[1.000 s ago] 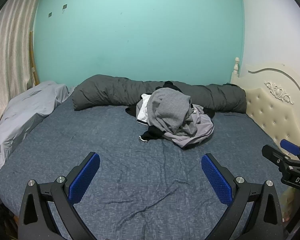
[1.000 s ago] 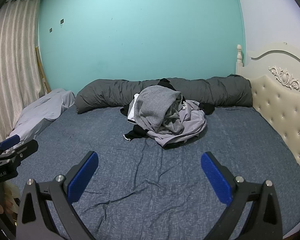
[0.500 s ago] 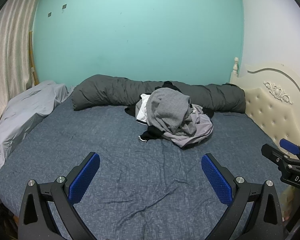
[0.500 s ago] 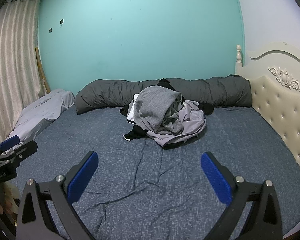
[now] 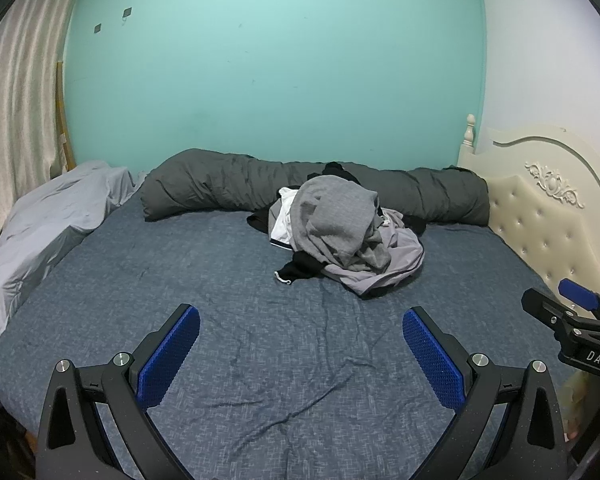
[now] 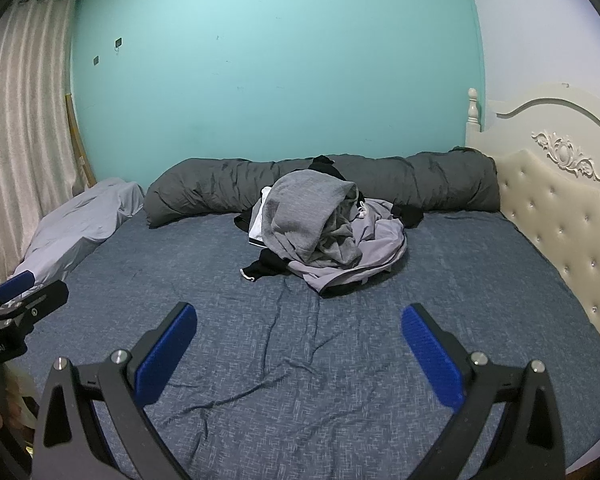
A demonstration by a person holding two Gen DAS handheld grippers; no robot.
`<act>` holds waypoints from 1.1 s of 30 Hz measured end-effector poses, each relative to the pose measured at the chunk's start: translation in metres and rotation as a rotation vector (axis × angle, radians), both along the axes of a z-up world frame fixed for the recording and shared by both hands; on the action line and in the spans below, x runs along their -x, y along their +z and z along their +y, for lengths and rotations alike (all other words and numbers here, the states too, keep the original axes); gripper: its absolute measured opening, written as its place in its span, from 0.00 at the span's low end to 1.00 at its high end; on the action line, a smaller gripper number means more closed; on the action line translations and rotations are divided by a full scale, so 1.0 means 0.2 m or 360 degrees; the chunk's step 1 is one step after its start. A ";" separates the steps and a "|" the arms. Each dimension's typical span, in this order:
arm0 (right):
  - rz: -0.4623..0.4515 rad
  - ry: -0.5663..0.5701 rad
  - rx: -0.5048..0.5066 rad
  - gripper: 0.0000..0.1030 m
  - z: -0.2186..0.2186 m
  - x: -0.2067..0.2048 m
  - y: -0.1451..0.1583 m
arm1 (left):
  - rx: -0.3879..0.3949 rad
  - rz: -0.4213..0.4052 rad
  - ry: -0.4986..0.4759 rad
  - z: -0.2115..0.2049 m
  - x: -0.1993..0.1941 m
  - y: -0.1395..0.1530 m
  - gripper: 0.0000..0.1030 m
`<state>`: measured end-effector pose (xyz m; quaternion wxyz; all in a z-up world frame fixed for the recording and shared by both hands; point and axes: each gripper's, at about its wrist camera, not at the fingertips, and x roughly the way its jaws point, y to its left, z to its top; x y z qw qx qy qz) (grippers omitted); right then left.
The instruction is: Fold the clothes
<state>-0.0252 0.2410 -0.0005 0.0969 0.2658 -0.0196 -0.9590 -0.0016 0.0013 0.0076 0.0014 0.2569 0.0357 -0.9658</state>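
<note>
A heap of clothes (image 5: 340,232) lies at the far middle of the bed, with a grey knit garment on top, a pale lilac one beneath and black and white pieces at the edges. The same heap of clothes (image 6: 320,232) shows in the right wrist view. My left gripper (image 5: 300,320) is open and empty, held over the near part of the blue bed sheet (image 5: 180,264), well short of the heap. My right gripper (image 6: 298,316) is also open and empty, at a similar distance. Each gripper appears at the edge of the other's view.
A rolled dark grey duvet (image 5: 220,188) runs along the turquoise wall behind the heap. A pale grey pillow or cover (image 5: 48,224) lies at the left edge. A cream tufted headboard (image 5: 540,216) bounds the right side. Curtains hang at the left.
Both views have crept very slightly toward the bed. The heap and both open grippers look the same as before.
</note>
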 end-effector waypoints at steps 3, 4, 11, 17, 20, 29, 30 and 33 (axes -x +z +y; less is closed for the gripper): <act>-0.0001 0.0001 0.0000 1.00 0.00 0.00 0.00 | 0.0001 0.0009 0.0009 0.00 0.00 0.00 1.00; -0.0001 0.0002 0.0000 1.00 0.00 0.00 0.00 | -0.0004 0.0011 0.0009 0.00 0.00 0.00 1.00; -0.0002 0.0005 0.0001 1.00 0.00 0.00 -0.01 | -0.0005 0.0016 0.0016 -0.01 0.00 0.00 1.00; -0.0005 0.0007 -0.0002 1.00 -0.01 0.01 -0.01 | 0.0004 0.0014 0.0010 -0.01 0.02 0.00 1.00; -0.0010 0.0008 0.0001 1.00 -0.01 0.02 -0.02 | 0.0006 0.0008 0.0012 0.00 0.04 0.00 1.00; -0.0030 0.0001 0.0003 1.00 0.00 0.08 -0.04 | 0.0002 0.0017 0.0005 -0.02 0.08 -0.02 1.00; -0.0036 0.0005 0.0006 1.00 0.00 0.09 -0.05 | 0.0000 0.0019 0.0003 -0.02 0.09 -0.02 1.00; -0.0045 0.0015 0.0006 1.00 -0.01 0.13 -0.08 | -0.0003 0.0027 0.0003 -0.02 0.14 -0.03 1.00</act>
